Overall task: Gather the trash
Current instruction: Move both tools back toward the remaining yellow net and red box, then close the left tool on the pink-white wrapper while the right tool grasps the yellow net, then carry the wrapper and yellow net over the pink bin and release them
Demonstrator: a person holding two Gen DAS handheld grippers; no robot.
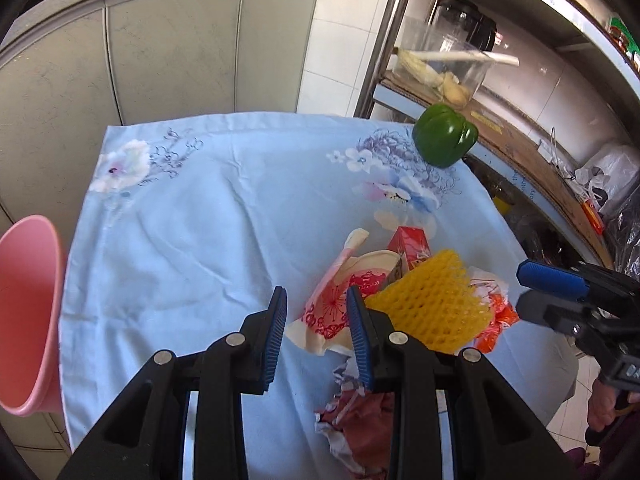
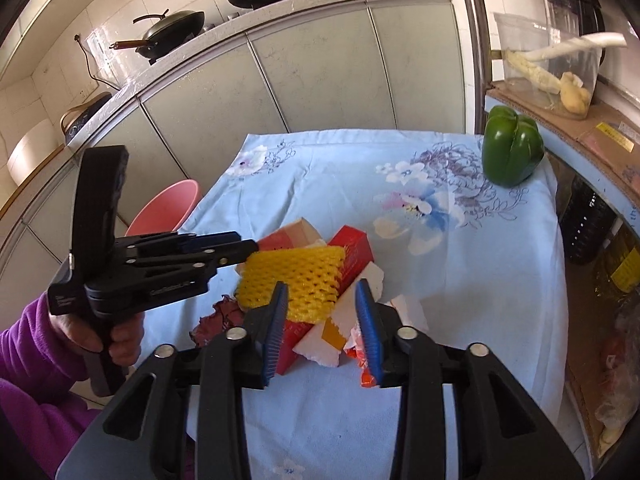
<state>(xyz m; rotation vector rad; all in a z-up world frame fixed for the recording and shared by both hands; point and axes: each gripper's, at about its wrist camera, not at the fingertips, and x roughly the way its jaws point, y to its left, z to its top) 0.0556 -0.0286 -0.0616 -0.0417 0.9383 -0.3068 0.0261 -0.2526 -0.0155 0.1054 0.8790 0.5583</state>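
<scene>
A heap of trash lies on the blue flowered tablecloth [image 1: 200, 240]: a yellow foam net [image 1: 432, 300] [image 2: 296, 280], a red carton [image 1: 408, 244] [image 2: 352, 256], a red-and-white paper wrapper [image 1: 340, 300], an orange wrapper [image 1: 496, 320] and a crumpled dark red wrapper [image 1: 360, 424] [image 2: 216, 320]. My left gripper [image 1: 316, 300] [image 2: 244, 248] hovers open at the heap's left edge, pads touching nothing. My right gripper [image 2: 322, 300] [image 1: 524, 292] is open over the heap's near side, with the net and carton showing between its fingers but not pinched. A pink bin [image 1: 28, 312] [image 2: 168, 208] stands off the table's left side.
A green bell pepper [image 1: 444, 136] [image 2: 512, 152] sits at the table's far right corner. A shelf unit [image 1: 520, 140] with a clear tub and bags runs along the right. Grey cabinets [image 2: 320, 72] with pans on top stand behind. A purple sleeve [image 2: 24, 360] is at lower left.
</scene>
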